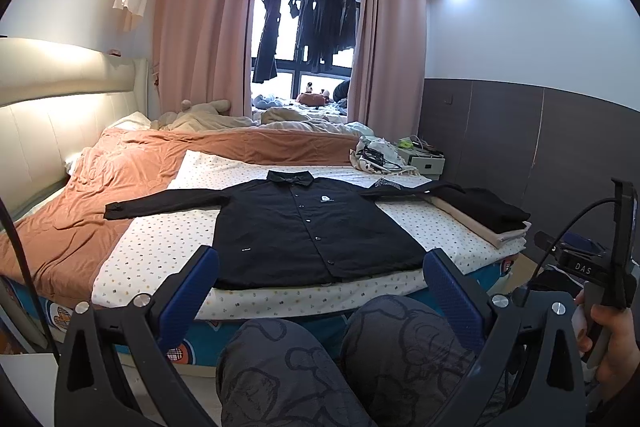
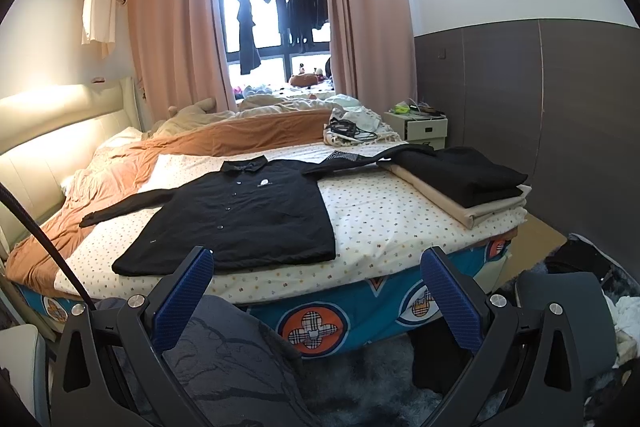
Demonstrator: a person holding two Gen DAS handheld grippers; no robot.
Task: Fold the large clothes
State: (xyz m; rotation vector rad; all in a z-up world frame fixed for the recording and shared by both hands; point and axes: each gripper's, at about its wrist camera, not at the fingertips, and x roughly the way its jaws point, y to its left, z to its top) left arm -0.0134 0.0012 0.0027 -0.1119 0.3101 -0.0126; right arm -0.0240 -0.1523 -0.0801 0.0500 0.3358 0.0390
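Both hand-held grippers, left (image 1: 320,291) and right (image 2: 316,291), hang wide open and empty, short of the bed. The black long-sleeved button-up shirt (image 1: 316,231) lies flat on the dotted white bedsheet (image 1: 168,239), sleeves spread. Risk imo: pinching the sheet along with the thin fabric, dragging wrinkles in.

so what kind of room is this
A home bedroom, most likely: a bed with a padded headboard, pink curtains at the window, and a black shirt spread flat near folded clothes.
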